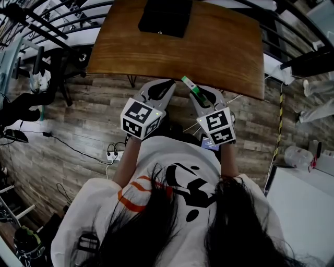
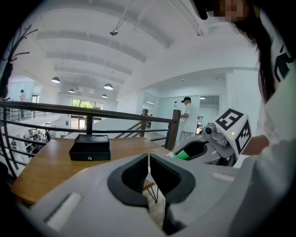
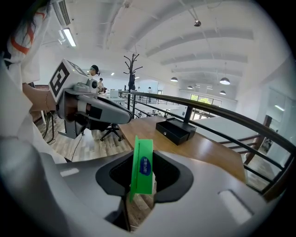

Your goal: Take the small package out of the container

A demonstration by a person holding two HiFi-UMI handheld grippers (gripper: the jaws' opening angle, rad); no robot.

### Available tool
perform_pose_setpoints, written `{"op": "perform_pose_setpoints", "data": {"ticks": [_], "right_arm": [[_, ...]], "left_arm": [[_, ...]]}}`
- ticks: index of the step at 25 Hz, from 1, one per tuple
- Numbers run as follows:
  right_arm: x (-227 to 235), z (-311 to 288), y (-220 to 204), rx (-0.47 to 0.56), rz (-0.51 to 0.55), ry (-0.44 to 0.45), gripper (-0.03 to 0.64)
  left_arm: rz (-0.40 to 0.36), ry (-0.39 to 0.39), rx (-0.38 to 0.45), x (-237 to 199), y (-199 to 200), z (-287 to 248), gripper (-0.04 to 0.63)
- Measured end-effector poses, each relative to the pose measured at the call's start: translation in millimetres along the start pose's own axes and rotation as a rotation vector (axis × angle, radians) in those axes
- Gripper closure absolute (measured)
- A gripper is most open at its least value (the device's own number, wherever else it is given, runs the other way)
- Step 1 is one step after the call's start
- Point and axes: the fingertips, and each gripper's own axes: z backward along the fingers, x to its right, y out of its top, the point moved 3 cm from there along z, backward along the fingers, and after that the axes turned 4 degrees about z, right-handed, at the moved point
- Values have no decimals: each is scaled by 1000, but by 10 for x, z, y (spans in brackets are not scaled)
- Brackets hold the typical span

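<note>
A small green package [image 3: 142, 164] with a blue label stands on edge between the jaws of my right gripper [image 3: 143, 171], which is shut on it. In the head view the package [image 1: 190, 85] sticks out of the right gripper [image 1: 200, 94], just short of the table's near edge. The black box container [image 1: 166, 15] sits at the far side of the wooden table [image 1: 219, 52], well apart from both grippers. My left gripper [image 2: 148, 162] is shut with nothing in it and hangs beside the right one. The box [image 2: 89, 147] lies ahead of it to the left.
A metal railing [image 2: 92, 111] runs behind the table. Cables and a power strip [image 1: 112, 155] lie on the wood floor below the grippers. A person [image 2: 187, 118] stands far off past the railing. A coat stand [image 3: 132, 69] is in the background.
</note>
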Motion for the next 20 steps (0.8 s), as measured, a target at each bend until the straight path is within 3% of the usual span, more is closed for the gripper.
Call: {"op": "perform_pose_setpoints", "data": {"ticks": [20], "right_arm": [[-70, -7, 56, 2, 42, 32, 495]], "left_arm": [[-5, -5, 7, 9, 5, 30, 595]]}}
